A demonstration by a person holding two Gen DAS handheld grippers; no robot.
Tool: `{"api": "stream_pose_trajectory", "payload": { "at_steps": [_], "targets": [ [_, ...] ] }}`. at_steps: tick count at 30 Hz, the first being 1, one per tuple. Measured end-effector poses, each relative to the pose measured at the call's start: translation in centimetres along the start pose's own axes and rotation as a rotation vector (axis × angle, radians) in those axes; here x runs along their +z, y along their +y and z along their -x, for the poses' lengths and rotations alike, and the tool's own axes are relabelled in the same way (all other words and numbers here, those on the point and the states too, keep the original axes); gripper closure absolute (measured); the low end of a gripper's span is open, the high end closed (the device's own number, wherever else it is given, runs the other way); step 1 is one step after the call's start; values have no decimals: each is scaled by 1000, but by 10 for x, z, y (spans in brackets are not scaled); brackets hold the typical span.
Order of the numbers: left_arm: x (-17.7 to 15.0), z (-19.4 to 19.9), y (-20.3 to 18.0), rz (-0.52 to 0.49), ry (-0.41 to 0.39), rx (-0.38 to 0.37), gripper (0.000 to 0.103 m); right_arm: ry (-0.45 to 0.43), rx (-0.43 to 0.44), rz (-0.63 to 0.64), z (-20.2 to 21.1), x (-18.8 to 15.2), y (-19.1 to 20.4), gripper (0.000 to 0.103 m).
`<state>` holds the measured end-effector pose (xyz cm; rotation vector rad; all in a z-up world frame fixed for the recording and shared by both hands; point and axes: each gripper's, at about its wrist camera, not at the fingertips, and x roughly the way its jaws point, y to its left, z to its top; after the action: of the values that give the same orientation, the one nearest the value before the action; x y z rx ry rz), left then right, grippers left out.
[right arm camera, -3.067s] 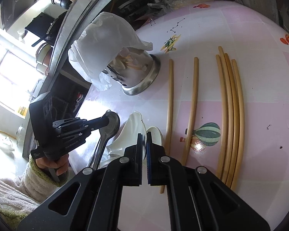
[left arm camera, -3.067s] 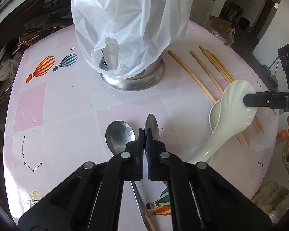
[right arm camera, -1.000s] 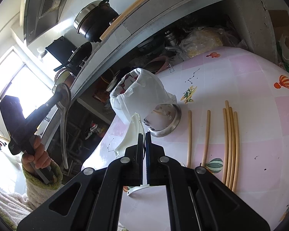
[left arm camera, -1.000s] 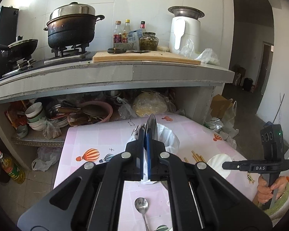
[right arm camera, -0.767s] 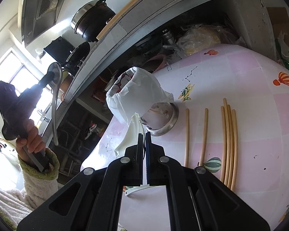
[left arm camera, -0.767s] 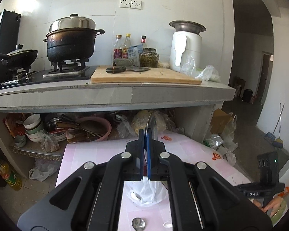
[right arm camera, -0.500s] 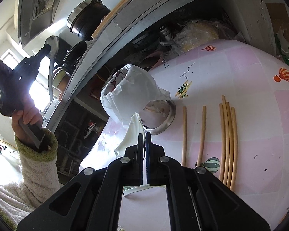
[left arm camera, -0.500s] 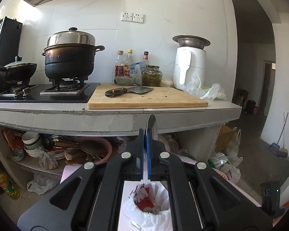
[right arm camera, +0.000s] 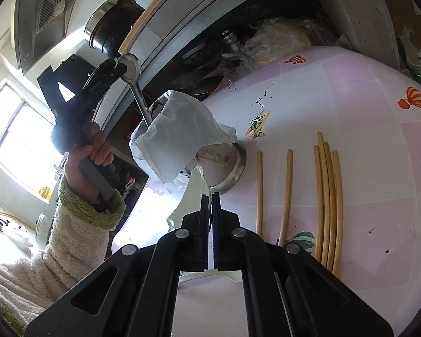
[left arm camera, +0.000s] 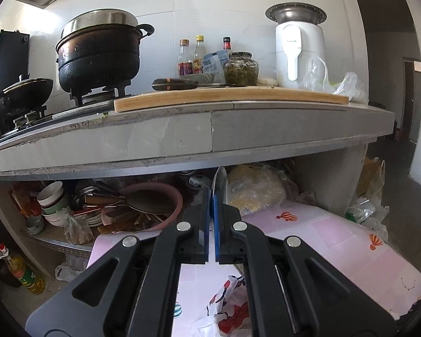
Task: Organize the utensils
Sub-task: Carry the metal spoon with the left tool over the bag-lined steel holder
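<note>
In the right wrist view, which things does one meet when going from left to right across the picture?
Towel sleeve → left claw holding the metal spoon → bag-covered steel holder → two separate chopsticks → bundle of chopsticks → orange balloon print.

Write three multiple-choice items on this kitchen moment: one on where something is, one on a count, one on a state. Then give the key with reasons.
1. Where is the handle tip of the steel spoon held by the left gripper?
A. flat on the table
B. at the mouth of the white plastic bag over the steel holder
C. on the stove

2. How many tan wooden chopsticks lie on the pink table?
A. two
B. four
C. six

3. How is the right gripper?
A. shut on the cream ceramic spoon
B. wide open
C. shut on a chopstick

Key: B, the handle meets the bag's opening; C, two apart plus four bunched; A, the pads pinch the cream spoon.
</note>
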<state>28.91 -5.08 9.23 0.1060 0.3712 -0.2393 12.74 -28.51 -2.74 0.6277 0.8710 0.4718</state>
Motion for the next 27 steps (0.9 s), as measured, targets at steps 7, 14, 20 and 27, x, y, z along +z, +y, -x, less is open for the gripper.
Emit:
{"api": "stream_pose_trajectory", "payload": {
  "at_steps": [7,14,20,27],
  "targets": [
    [-24,-9,-11,-61,23,17,101,4,-3,0,0,1,0,101],
    [-37,-6,-16,-119,20,37,101,1,-4,2,2,0,-1,100],
    [-42,2,-25,-193,25,43,101,-4,-4,6,4,0,0,100],
    [-51,11,-32,-281,28,75,100,-3,2,3,5,-1,-1,100]
  ]
}}
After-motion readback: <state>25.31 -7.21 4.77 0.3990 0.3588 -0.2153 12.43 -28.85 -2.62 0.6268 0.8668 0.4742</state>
